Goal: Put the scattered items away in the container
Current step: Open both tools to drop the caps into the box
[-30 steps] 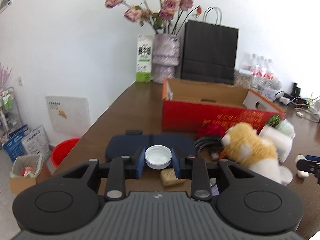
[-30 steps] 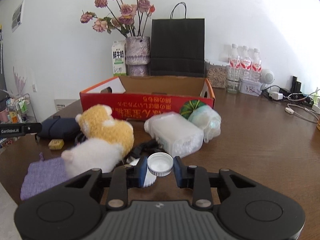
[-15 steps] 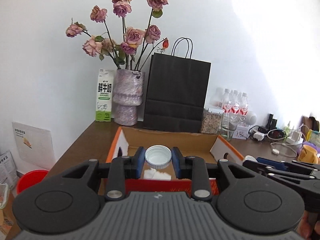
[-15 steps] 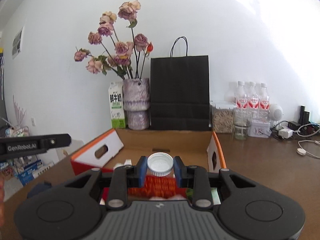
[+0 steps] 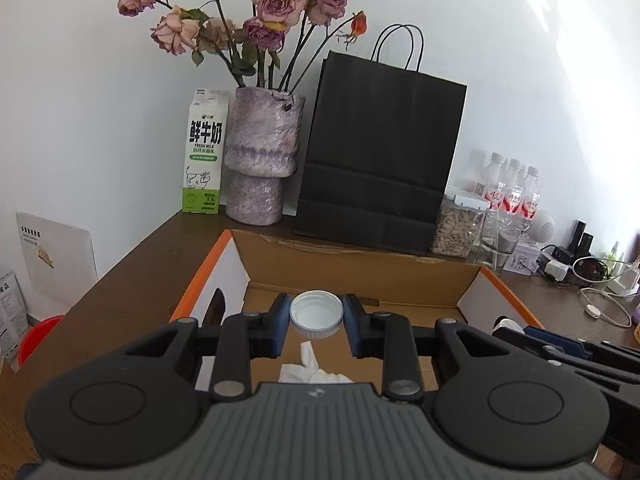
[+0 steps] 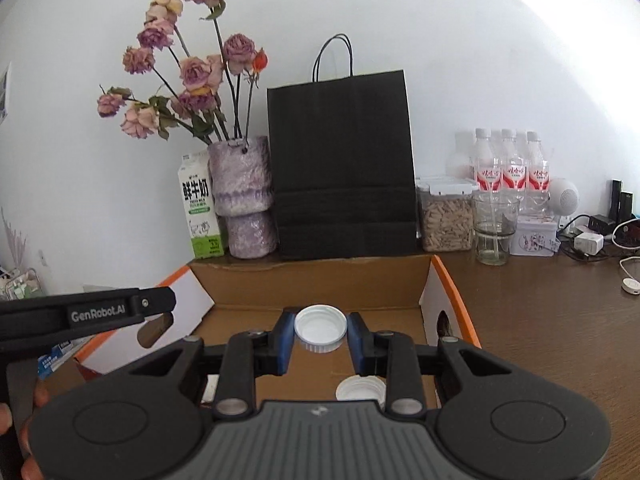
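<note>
Two tools, each clamped on one white cap, over the open box.

The left tool (image 5: 316,316) squeezes a white cap (image 5: 316,314), and the right tool (image 6: 320,330) squeezes another white cap (image 6: 320,328). Both hang above the cardboard box (image 6: 308,280) on the brown counter (image 6: 560,320). Inside lie a third cap (image 6: 358,390) and one crumpled tissue (image 5: 310,368). A second ago both tools were low by the toys and bags in front of the box; now they are over it.
</note>
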Motion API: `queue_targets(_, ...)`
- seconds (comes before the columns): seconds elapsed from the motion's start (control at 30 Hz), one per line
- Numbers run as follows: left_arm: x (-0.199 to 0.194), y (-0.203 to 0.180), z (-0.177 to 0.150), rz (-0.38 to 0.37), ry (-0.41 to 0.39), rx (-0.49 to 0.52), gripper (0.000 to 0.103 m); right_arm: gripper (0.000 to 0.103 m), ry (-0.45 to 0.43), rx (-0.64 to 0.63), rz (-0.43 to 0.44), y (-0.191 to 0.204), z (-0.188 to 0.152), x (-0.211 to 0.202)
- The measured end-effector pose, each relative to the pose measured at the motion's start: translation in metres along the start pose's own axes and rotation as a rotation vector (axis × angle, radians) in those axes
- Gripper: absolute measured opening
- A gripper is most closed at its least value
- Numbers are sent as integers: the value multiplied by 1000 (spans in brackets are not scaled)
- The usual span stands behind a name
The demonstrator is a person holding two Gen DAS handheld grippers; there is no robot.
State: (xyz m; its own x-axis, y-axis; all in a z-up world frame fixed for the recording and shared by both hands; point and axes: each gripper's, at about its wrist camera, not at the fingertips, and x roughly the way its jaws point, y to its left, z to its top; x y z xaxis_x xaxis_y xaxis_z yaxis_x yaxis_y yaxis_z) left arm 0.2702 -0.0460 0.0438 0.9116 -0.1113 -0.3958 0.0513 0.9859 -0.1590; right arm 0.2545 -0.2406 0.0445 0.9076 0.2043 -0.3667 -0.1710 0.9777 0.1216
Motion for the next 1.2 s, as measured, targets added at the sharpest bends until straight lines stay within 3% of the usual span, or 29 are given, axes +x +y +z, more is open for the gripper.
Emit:
queue_targets(0.47,6,-2,-9,18,39,24,33,27,22,-12,4,4,-10,2)
queue_targets(0.5,5,-2,-9,25,33,24,39,28,22,-7,4,3,-11,2)
queue_targets(0.53,3,-2,-9,30,24,21,64,31,20,-1,5,2,-11,3)
queue_targets(0.57,0,-1,-8,32,9,17,80,37,23,2,8,1,-11,3)
queue_targets(0.6,-4,-1,-8,35,-11,12,101,61,26,6,8,0,-12,4)
queue_targets(0.63,-8,1,-8,43,-45,-2,103,87,22,12,3,0,-12,3)
queue_targets(0.67,-11,2,-8,38,-62,-12,103,99,10,12,-13,0,-12,2)
queue_targets(0.7,-13,3,-7,30,-67,-19,103,103,-9,6,-22,0,-12,-1)
queue_targets(1.2,-10,3,-9,57,-40,-14,103,103,-14,-23,-42,4,-11,-3)
